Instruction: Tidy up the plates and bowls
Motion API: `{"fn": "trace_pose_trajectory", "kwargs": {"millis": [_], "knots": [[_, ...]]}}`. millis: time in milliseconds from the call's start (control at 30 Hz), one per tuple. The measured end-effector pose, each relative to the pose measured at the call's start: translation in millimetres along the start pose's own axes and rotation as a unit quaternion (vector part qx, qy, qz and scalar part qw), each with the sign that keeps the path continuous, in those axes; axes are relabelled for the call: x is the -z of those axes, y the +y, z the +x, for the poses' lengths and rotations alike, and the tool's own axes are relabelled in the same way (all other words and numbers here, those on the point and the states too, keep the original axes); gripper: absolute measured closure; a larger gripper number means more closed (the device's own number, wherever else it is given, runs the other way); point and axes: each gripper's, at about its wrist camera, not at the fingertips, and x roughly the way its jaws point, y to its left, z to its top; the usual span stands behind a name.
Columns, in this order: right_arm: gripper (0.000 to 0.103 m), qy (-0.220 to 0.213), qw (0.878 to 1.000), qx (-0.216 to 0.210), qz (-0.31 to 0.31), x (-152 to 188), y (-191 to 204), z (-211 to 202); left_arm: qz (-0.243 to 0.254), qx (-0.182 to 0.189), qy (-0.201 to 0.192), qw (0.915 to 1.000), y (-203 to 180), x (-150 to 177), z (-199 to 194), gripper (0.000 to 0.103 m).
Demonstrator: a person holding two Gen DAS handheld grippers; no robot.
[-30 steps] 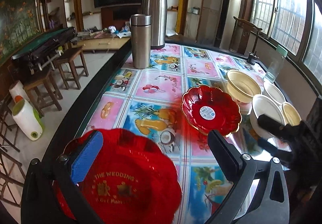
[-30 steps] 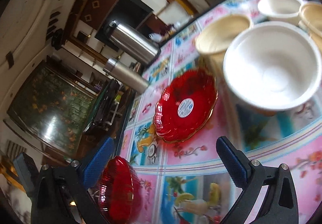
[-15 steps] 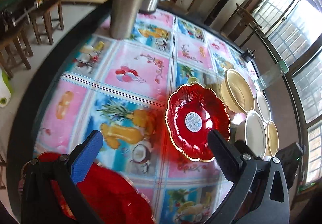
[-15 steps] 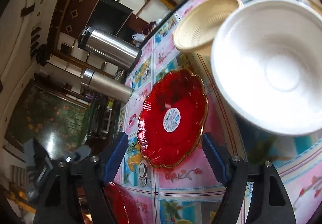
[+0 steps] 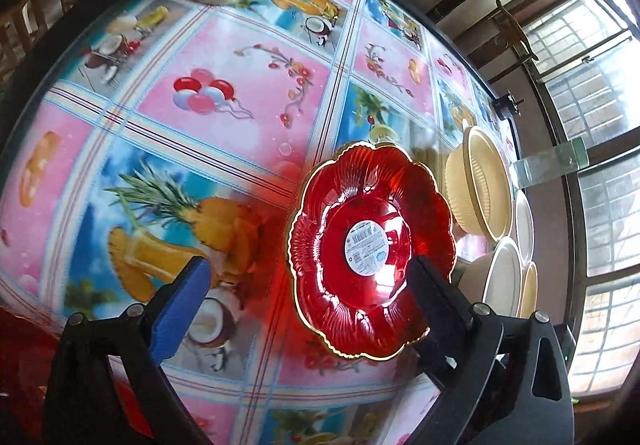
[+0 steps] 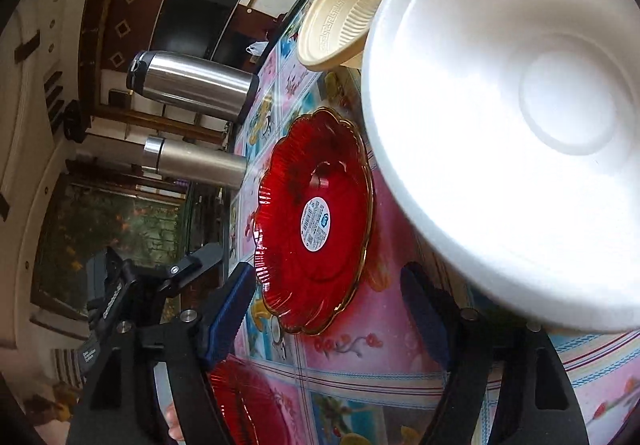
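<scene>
Now both claws wide apart, empty, left claw [image 5: 308, 277] w/ right claw [image 6: 326, 291] flanking red plate [image 5: 372, 245].

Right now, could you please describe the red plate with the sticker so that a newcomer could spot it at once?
Look at the table with the bright fruit-print cloth, then at the cluster of pale bowls by the window side. The scalloped red plate lies flat beside them. Unlike the other red plate, it has a gold rim and a round white sticker at its centre.

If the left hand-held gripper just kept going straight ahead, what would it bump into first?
Probably the red scalloped plate: the left hand-held gripper, jaws open, points at its near-left rim. Depth is unclear, so it might meet the tablecloth beside it instead.
</scene>
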Motion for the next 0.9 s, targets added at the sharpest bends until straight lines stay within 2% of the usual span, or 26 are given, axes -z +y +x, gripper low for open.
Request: {"fn": "trace_pose_trajectory", "kwargs": {"millis": [200, 233, 267, 300, 333, 400, 433, 500, 633, 767, 900], "knots": [[0.03, -0.001, 1.0, 0.003, 0.002, 0.4, 1.4, -0.7, -0.013, 0.007, 0.011, 0.9998, -2.1, 1.8, 14.3, 0.025], [0.032, -0.002, 1.0, 0.003, 0.004, 0.1, 0.2, -0.9, -0.013, 0.007, 0.012, 0.9998, -2.4, 2.1, 16.3, 0.034], [0.037, -0.003, 1.0, 0.002, 0.009, -0.6, -2.2, -0.9, -0.014, 0.009, 0.014, 0.9998, -3.1, 1.6, 18.3, 0.046], [0.043, -0.003, 1.0, 0.003, 0.012, -1.1, -3.6, -0.6, -0.016, 0.013, 0.017, 0.9996, -3.1, 1.9, 20.6, 0.049], [0.046, -0.002, 1.0, 0.003, 0.014, -0.9, -5.6, -0.7, -0.018, 0.013, 0.018, 0.9996, -4.2, 1.5, 22.2, 0.049], [0.063, 0.0, 1.0, 0.006, 0.02, -1.9, -8.0, 2.4, -0.017, 0.007, 0.014, 0.9997, -5.7, 1.0, 23.9, 0.049], [0.068, 0.004, 1.0, 0.006, 0.024, -2.3, -9.4, 4.6, -0.015, 0.005, 0.013, 0.9998, -6.3, 1.6, 24.0, 0.05], [0.09, 0.018, 0.999, 0.004, 0.036, -3.0, -13.9, 11.5, -0.013, 0.007, 0.011, 0.9998, -7.0, 2.4, 23.3, 0.058], [0.093, 0.024, 0.999, 0.002, 0.04, -2.0, -14.2, 16.9, -0.006, -0.004, 0.002, 1.0, -7.3, 3.8, 20.6, 0.067], [0.093, 0.019, 0.999, 0.004, 0.038, 0.6, -13.7, 15.7, -0.004, -0.018, -0.003, 0.9998, -3.0, 4.9, 19.7, 0.085], [0.092, 0.015, 0.999, 0.01, 0.03, 2.3, -11.4, 13.7, -0.001, -0.023, -0.004, 0.9997, 1.8, 6.8, 20.2, 0.096]]}}
